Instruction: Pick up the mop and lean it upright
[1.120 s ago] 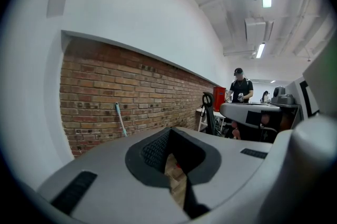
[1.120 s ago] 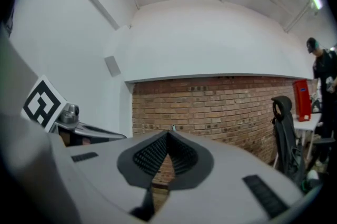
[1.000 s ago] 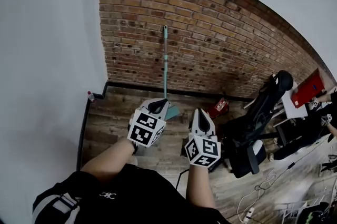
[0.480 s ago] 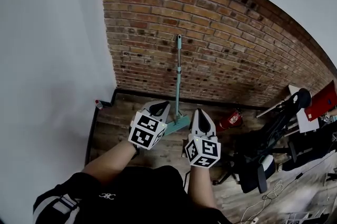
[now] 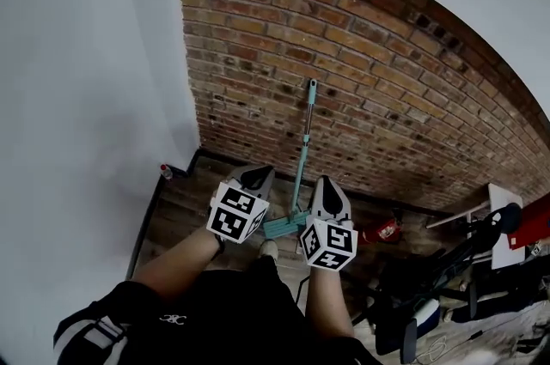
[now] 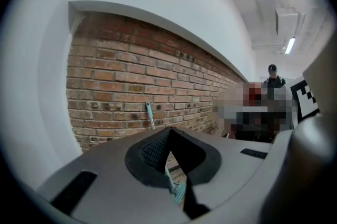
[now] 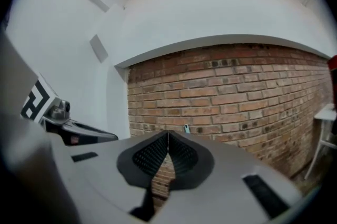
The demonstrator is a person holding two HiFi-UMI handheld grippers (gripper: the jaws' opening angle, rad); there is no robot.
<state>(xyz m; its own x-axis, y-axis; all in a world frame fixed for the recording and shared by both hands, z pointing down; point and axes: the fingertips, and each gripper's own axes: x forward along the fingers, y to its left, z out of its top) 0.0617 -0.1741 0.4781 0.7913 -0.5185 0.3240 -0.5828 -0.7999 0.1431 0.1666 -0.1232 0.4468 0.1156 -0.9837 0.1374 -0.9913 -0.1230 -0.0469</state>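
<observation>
Your left gripper [image 5: 255, 174] is squeezed closed and has nothing in it. Your right gripper [image 5: 325, 183] is squeezed closed too, and it is also empty. Both are up near your body, side by side.

Just past them, on the brown wooden plank floor [image 5: 185, 200], sits the flat head of the long, thin teal mop [image 5: 301, 166]. In the head view the head shows between your two grippers. The pole goes up from it, a little tilted, and its top looks like it rests on the red brick wall [image 5: 387, 80]. No gripper touches the mop.

So the job looks done: the mop is up and leaning. The step now is just to leave it alone.

To do that well, hold both grippers away from the pole. Step back slowly so your feet do not knock the flat head. The pole leans only a little, so a small bump could make it slide along the bricks. Look at the top of the pole and check that it sits on the wall.
</observation>
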